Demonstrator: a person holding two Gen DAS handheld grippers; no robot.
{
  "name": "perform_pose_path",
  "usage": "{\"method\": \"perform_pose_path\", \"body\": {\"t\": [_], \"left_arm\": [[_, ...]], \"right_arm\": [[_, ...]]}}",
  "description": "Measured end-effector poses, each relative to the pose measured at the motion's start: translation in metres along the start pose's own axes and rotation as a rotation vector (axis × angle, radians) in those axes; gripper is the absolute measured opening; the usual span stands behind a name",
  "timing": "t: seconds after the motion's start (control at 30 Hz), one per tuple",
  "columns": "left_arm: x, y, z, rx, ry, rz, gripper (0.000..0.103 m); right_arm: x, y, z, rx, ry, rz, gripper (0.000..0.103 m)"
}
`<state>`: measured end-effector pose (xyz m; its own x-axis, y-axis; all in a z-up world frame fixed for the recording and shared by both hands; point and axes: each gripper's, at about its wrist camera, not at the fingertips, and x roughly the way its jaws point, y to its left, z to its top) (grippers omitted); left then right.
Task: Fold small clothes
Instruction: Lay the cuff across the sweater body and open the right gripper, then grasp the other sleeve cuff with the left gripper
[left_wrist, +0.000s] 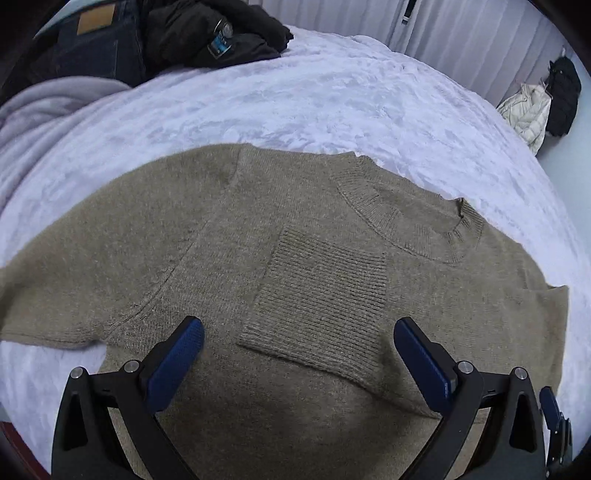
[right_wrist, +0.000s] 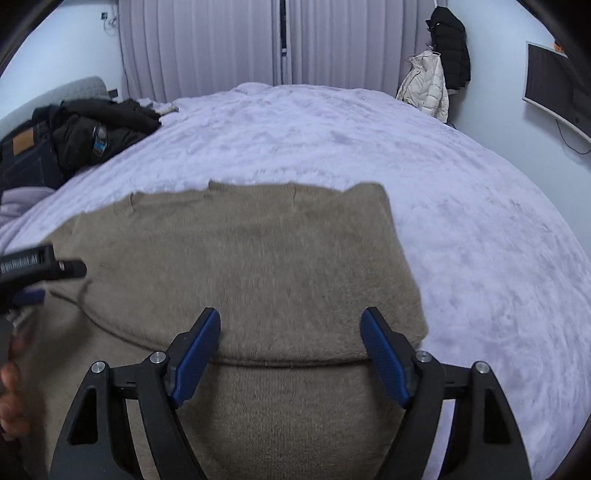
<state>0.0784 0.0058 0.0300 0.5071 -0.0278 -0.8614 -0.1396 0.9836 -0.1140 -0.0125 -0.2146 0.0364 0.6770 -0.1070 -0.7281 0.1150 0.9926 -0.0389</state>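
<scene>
The taupe sweater (left_wrist: 295, 266) lies flat on the white bed (left_wrist: 332, 103), one sleeve folded across it, while left gripper (left_wrist: 299, 354) and right gripper (right_wrist: 291, 343) hover above it, jaws wide apart, holding nothing.

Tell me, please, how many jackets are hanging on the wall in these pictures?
2. A white jacket hangs on the wall right of the curtains, beyond the bed. A black jacket hangs beside it, higher and to the right. Others may be hidden outside the views.
</scene>
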Motion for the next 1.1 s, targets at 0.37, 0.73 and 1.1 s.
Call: {"method": "perform_pose_path", "body": {"t": [0.37,0.73,1.1], "left_arm": [[0.019,-0.057,-0.002,0.139,0.025,0.128,0.103],[0.015,-0.017,0.010,0.005,0.015,-0.082,0.026],[0.009,0.014,0.018,-0.040,0.006,-0.140,0.012]], "right_arm": [[0.008,-0.007,-0.008,0.022,-0.012,0.041,0.083],[0.007,-0.006,-0.004,0.018,0.012,0.045,0.083],[0.026,-0.009,0.051,0.025,0.091,0.012,0.084]]}}
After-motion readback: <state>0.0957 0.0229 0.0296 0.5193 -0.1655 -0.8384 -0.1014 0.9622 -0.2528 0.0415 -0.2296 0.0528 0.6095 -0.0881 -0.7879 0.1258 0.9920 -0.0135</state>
